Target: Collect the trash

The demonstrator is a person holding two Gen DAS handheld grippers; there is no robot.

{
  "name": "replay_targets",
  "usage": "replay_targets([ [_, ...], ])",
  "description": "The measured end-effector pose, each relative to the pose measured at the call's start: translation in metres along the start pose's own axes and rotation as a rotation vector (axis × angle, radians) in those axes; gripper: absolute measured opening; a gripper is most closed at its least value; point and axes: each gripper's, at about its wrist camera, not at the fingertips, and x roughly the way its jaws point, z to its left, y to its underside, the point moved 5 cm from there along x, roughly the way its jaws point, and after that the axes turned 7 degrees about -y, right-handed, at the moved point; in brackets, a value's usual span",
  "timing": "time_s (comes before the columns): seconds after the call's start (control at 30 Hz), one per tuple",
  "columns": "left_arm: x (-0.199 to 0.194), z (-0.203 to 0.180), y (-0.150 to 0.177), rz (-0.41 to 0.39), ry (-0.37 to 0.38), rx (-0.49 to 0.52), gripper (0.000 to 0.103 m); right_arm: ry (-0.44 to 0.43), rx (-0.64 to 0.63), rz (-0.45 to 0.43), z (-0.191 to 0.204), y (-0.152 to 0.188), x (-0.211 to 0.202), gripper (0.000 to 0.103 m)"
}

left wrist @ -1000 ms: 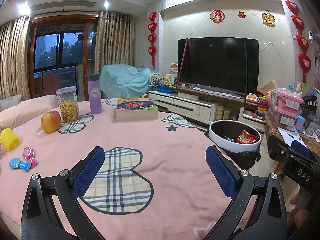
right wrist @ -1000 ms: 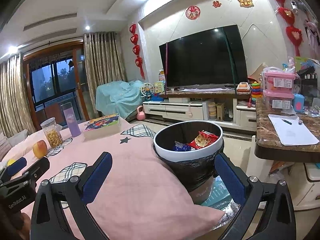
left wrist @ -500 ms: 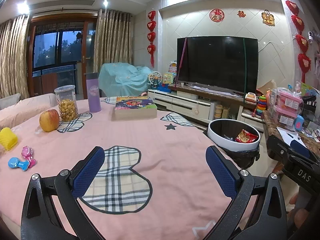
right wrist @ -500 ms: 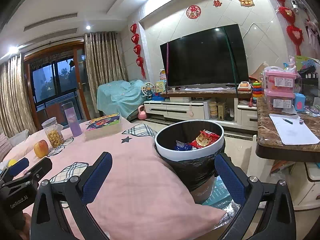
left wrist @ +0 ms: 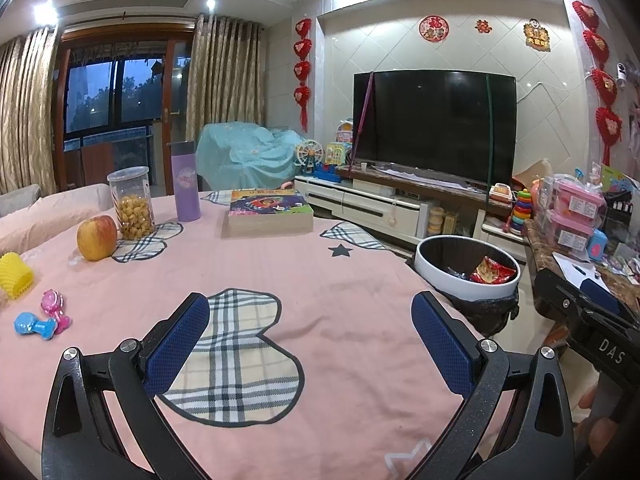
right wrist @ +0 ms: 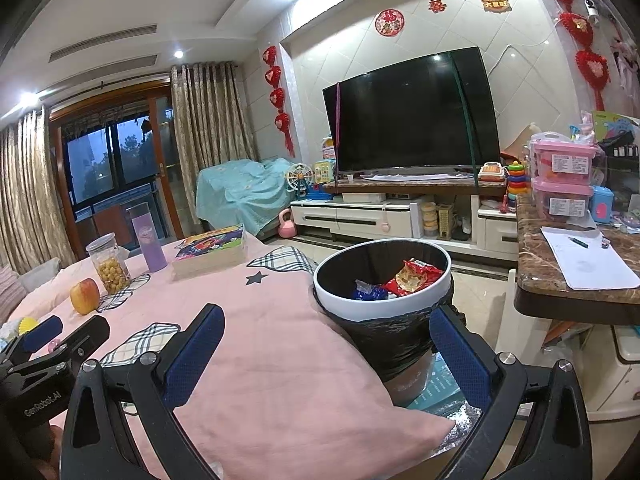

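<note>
A white-rimmed trash bin [right wrist: 400, 308] with a black liner stands beside the pink-covered table [right wrist: 260, 320]. It holds a red snack wrapper [right wrist: 412, 276] and a blue wrapper [right wrist: 366, 290]. The bin also shows in the left wrist view [left wrist: 466, 286], with the red wrapper [left wrist: 492, 272] inside. My left gripper [left wrist: 310, 340] is open and empty above the plaid patch on the table. My right gripper [right wrist: 326, 354] is open and empty, just in front of the bin. The right gripper also shows in the left wrist view [left wrist: 592, 308], and the left gripper in the right wrist view [right wrist: 52, 340].
On the table stand an apple [left wrist: 97, 237], a jar of snacks [left wrist: 131, 204], a purple bottle [left wrist: 186, 181] and a book [left wrist: 269, 216]. A yellow toy [left wrist: 15, 276] and small pink and blue toys [left wrist: 42, 316] lie at the left. A marble counter [right wrist: 576, 276] is to the right.
Both grippers stay open and empty. Each view has shifted only slightly; the bin and table objects have not moved.
</note>
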Motion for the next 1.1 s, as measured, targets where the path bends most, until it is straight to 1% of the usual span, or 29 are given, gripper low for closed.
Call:
replay_targets([
  [1.1,0.0061,0.0022,0.0060,0.021,0.008,-0.002,0.103,-0.012,0.004,0.011,0.0017,0.0013,0.0015,0.103],
])
